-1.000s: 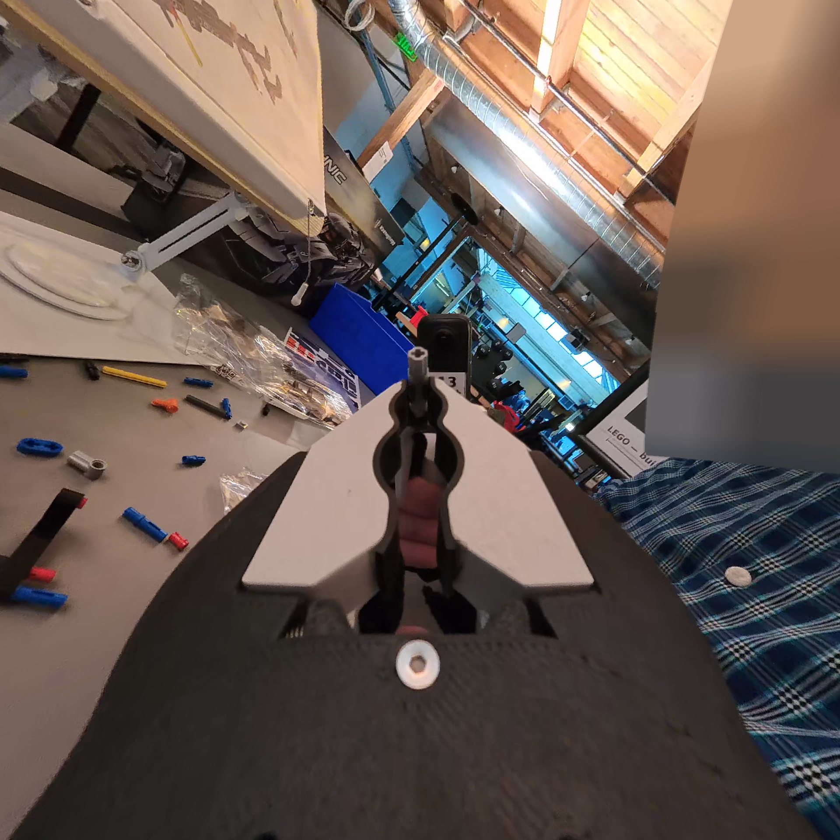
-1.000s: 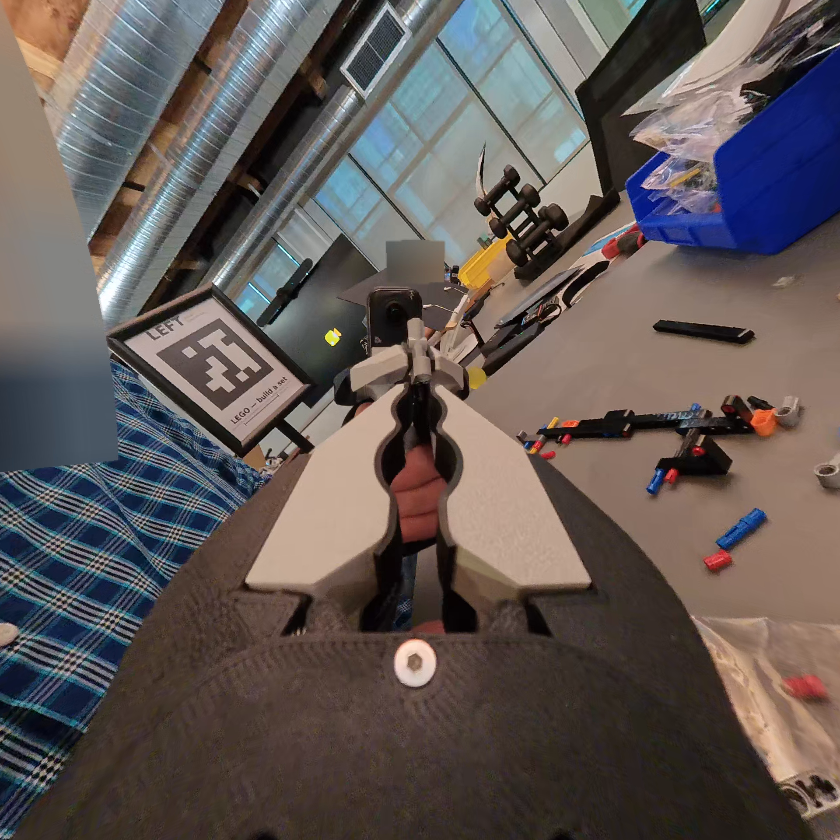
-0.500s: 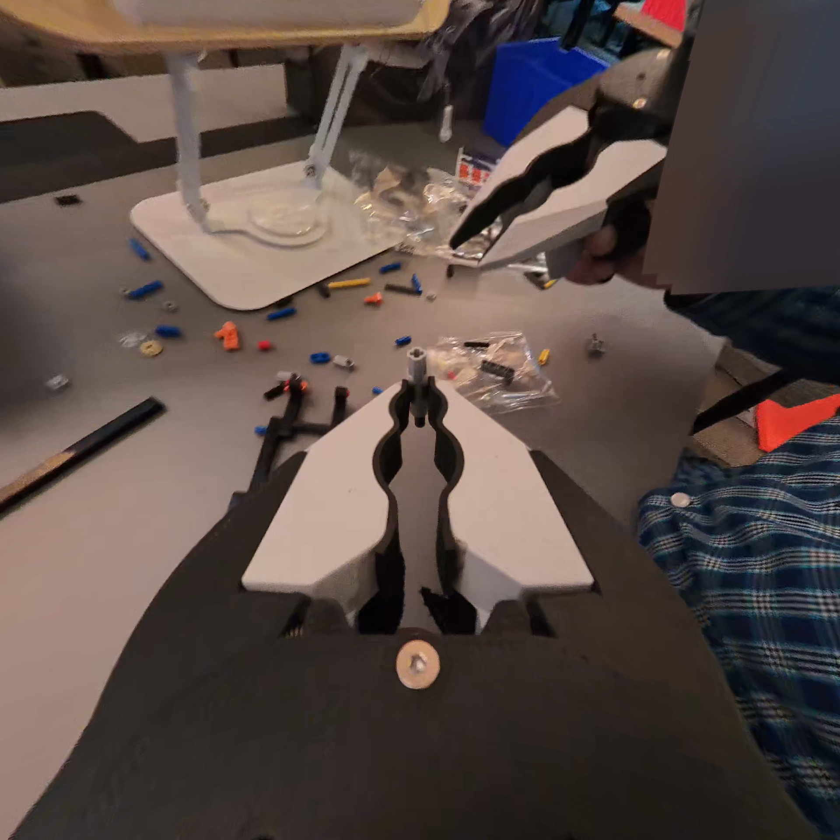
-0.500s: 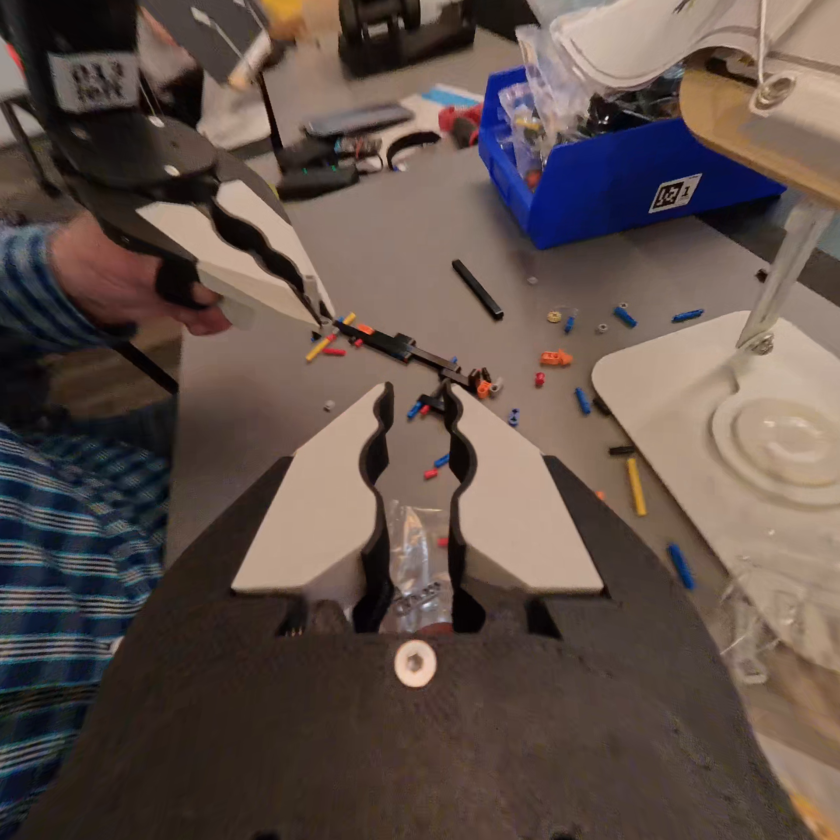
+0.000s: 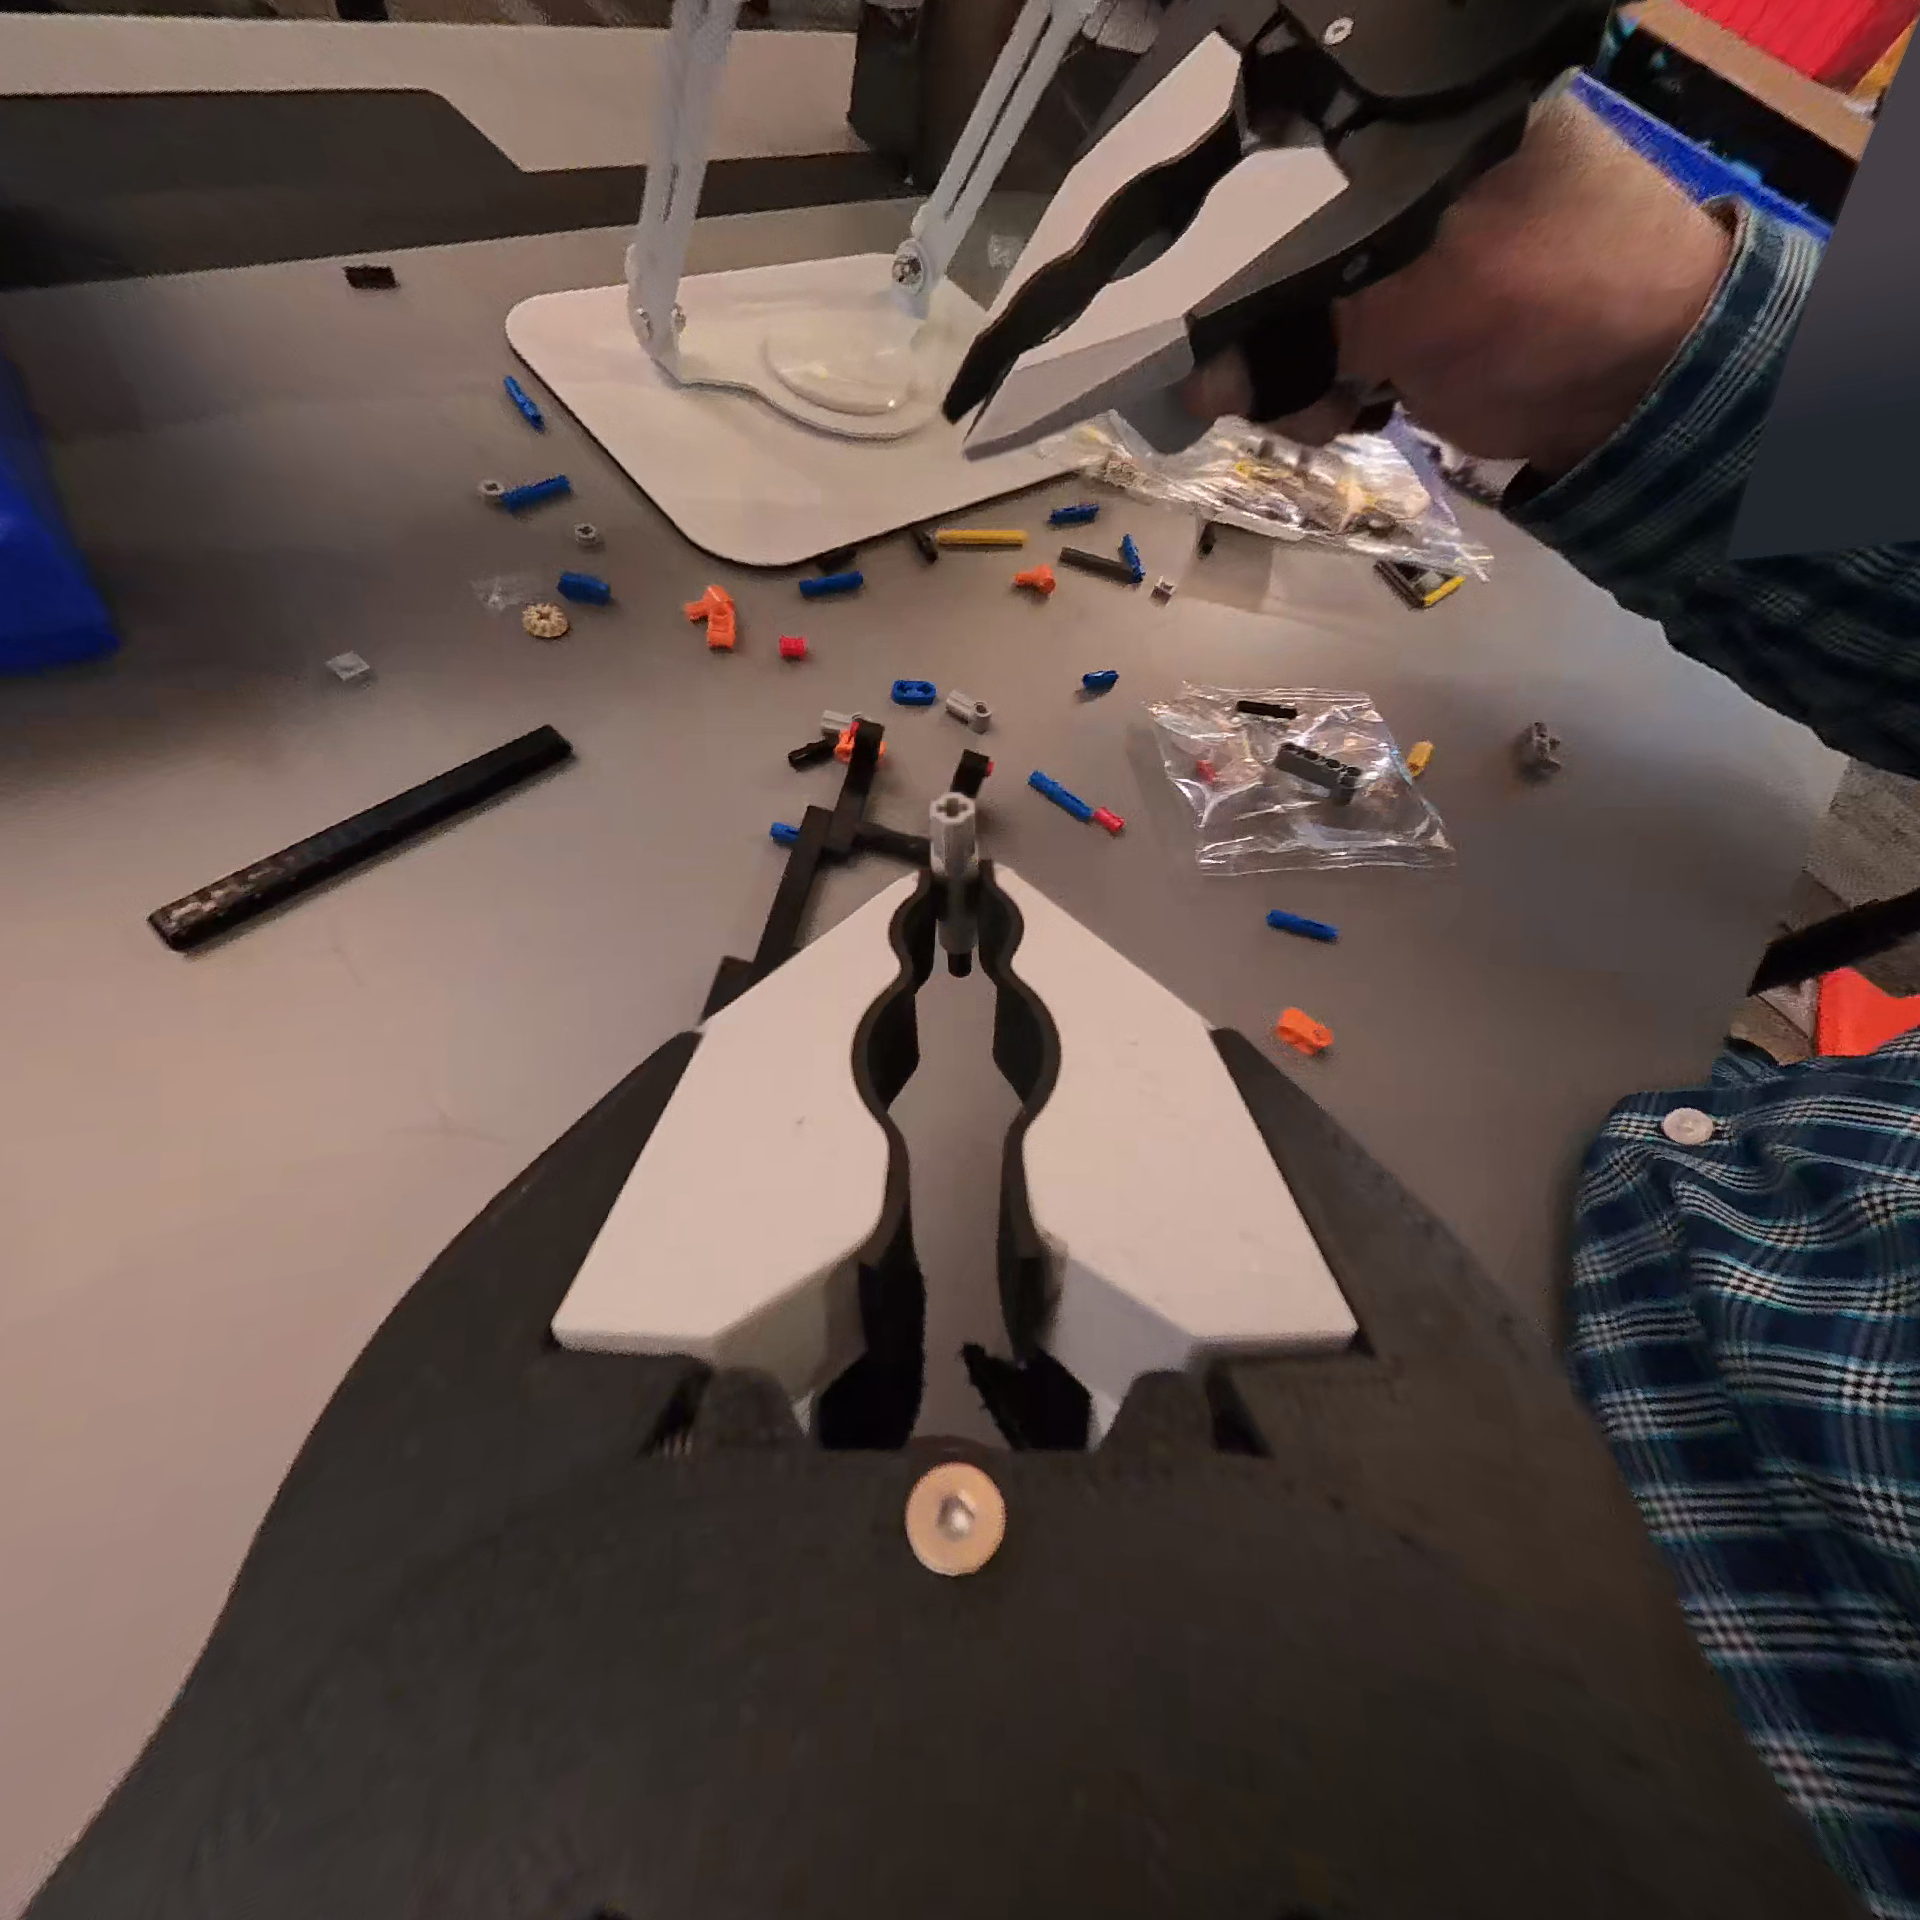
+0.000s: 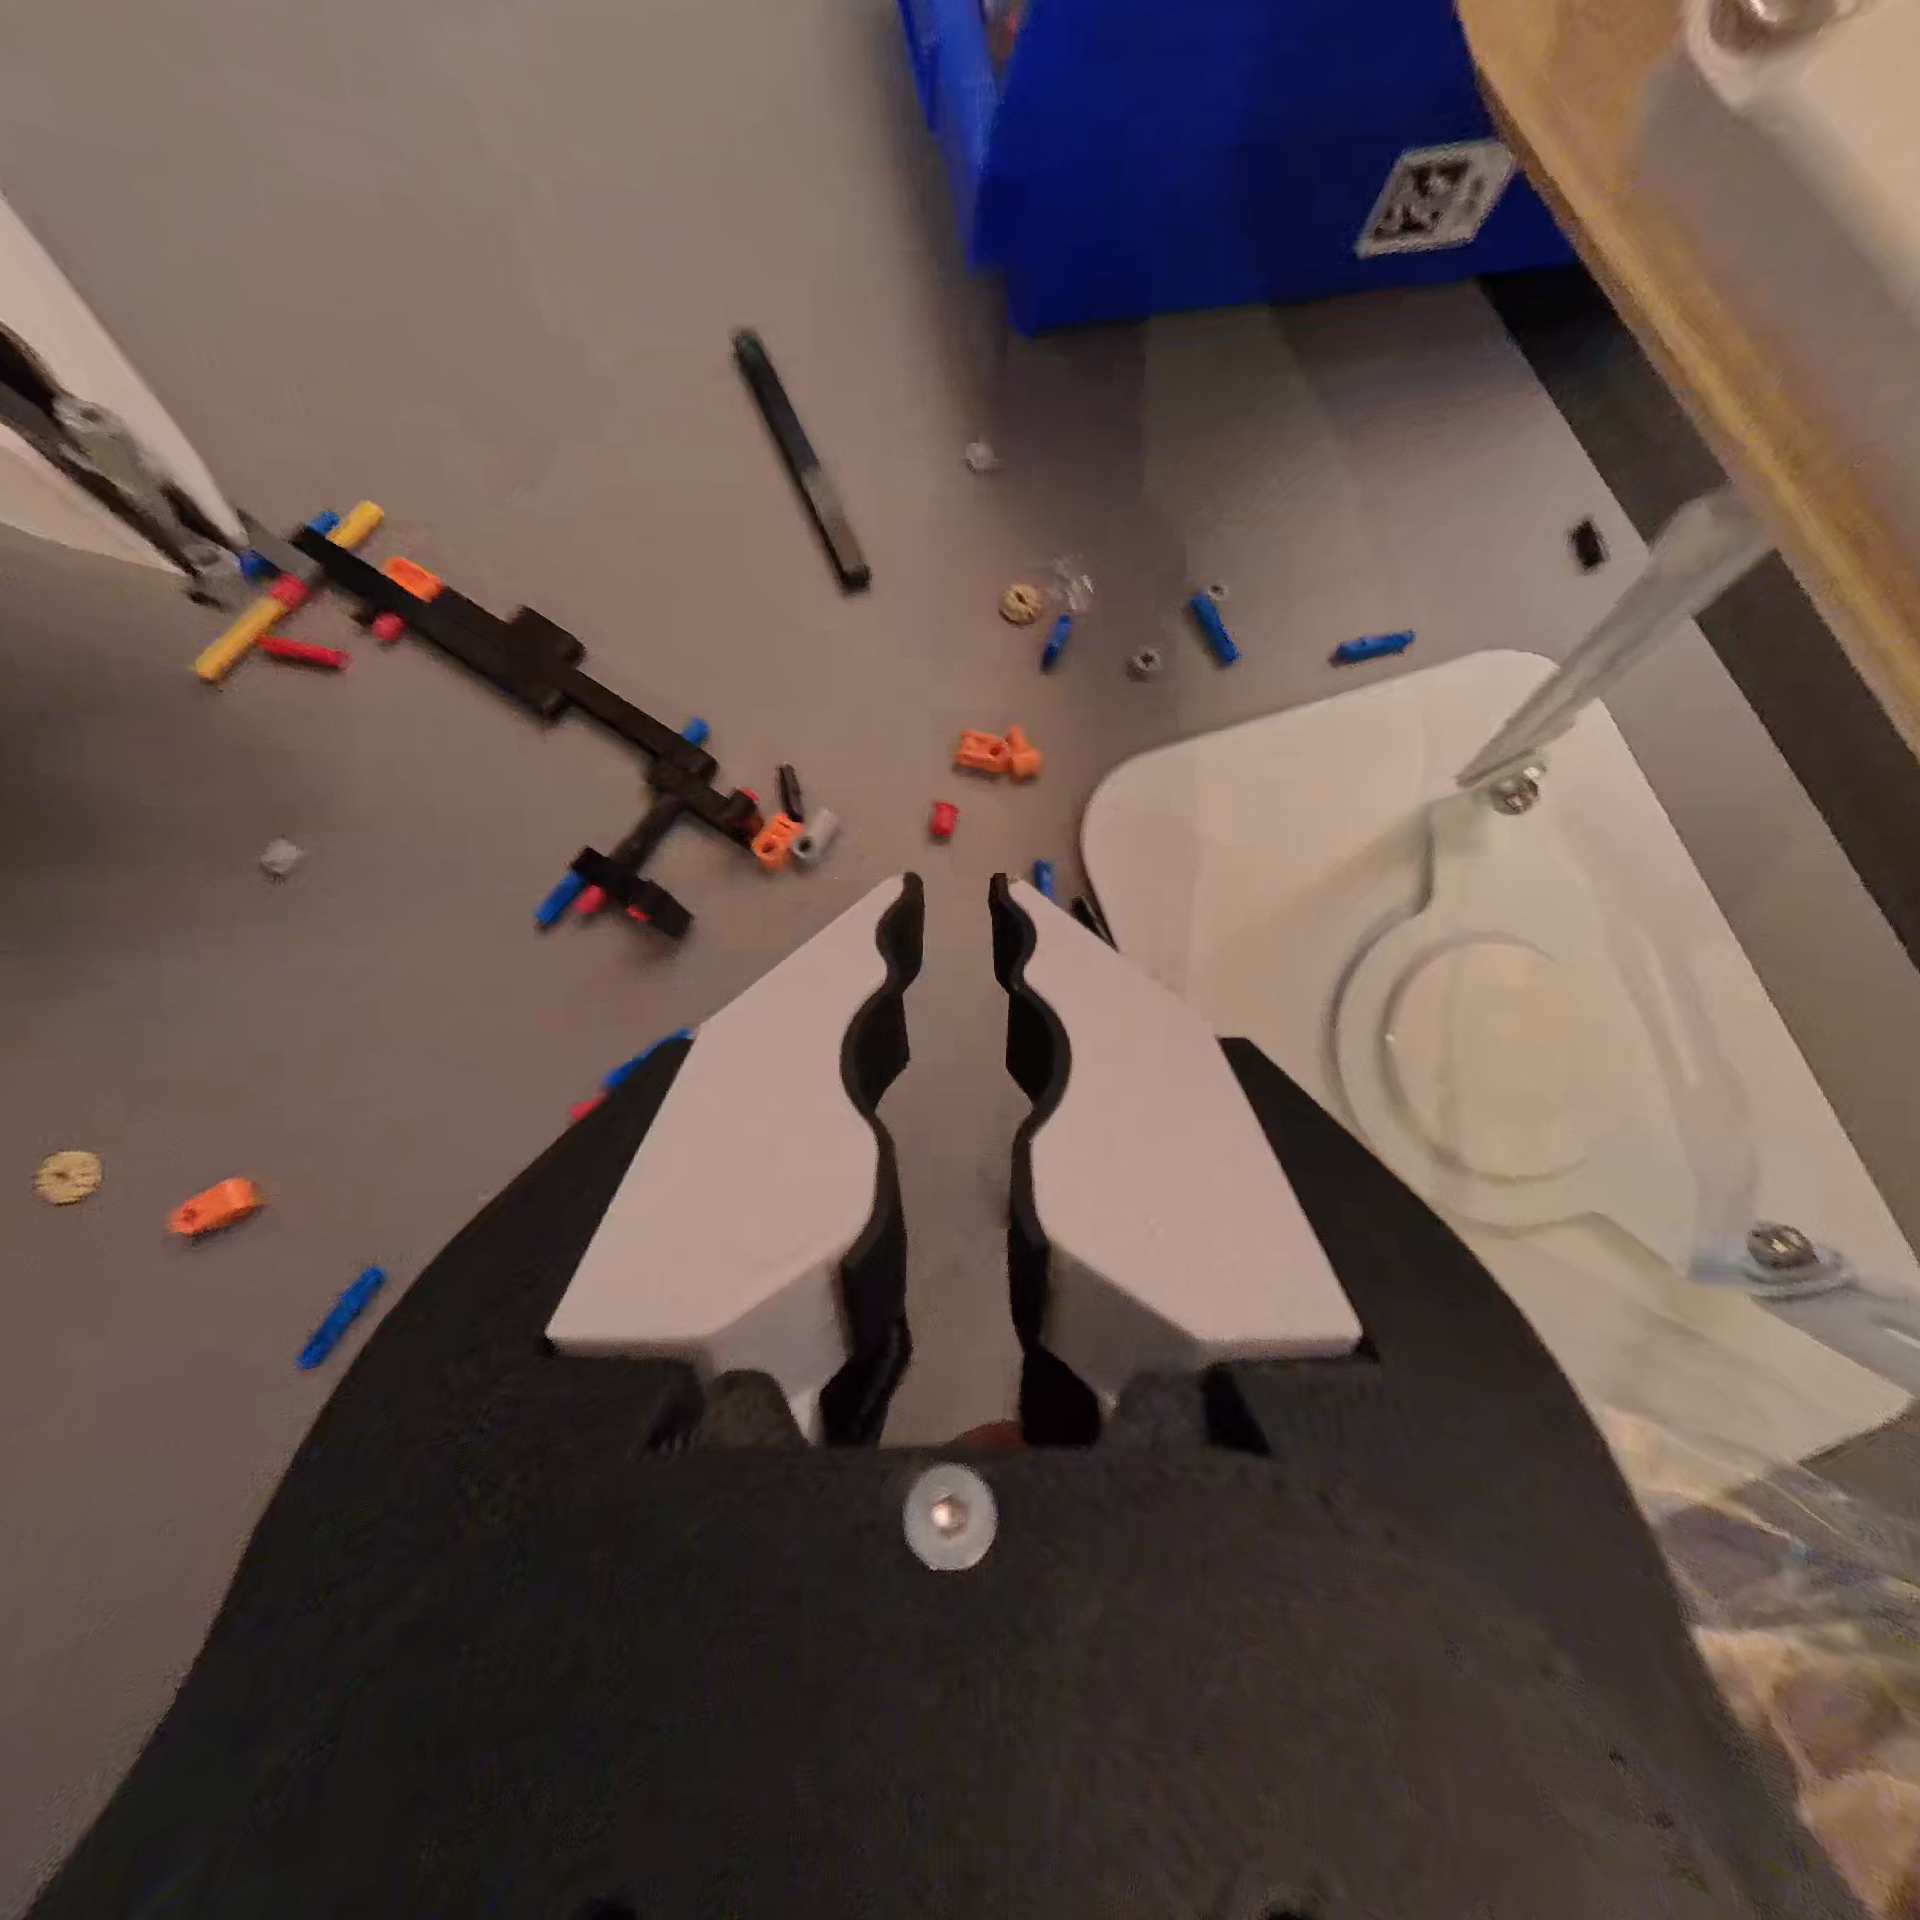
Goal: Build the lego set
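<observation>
Connector, grey (image 5: 954, 847): your left gripper (image 5: 956, 914) fingers clamp it, long axis pointing ahead at the black frame (image 5: 831, 831) mid-surface; right gripper (image 6: 954, 883) fingers parted, empty, farther off.

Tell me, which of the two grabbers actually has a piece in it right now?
The left gripper: its fingertips pinch a small grey lego connector that sticks out past them. The right gripper has its tips parted with nothing between them, only bare table showing.
</observation>
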`<state>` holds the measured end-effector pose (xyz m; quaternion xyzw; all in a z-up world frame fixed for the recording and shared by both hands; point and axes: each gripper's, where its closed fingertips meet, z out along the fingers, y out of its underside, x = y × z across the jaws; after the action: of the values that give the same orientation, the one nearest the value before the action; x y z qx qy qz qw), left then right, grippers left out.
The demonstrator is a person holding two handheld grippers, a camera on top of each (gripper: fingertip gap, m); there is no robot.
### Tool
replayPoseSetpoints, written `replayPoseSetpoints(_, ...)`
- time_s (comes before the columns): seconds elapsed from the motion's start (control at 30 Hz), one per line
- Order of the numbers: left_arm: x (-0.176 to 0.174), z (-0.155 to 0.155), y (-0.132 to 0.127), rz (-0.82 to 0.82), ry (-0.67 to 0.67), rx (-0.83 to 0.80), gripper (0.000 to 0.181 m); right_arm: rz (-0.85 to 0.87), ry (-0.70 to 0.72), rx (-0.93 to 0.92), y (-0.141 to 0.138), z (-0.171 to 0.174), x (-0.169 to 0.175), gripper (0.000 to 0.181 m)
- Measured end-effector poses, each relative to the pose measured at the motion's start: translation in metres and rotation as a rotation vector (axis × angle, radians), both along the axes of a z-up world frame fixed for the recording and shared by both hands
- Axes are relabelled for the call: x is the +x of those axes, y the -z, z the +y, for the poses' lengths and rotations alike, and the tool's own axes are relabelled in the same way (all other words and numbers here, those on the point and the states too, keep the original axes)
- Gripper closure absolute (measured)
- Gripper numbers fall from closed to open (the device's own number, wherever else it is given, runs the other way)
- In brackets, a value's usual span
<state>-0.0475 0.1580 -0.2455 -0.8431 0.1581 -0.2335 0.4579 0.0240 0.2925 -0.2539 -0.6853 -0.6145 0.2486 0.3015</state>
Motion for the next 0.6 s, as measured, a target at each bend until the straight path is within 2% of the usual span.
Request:
replayPoseSetpoints(0.3,-0.015,0.007,0.005,-0.044,-0.031,0.008,0.177,-0.096,0.064,0.024,0.024,0.030,0.023,0.172)
replayPoseSetpoints(0.6,-0.016,0.011,0.008,-0.065,-0.032,0.022,0.177,-0.187,0.038,0.057,0.047,0.037,0.028,0.170)
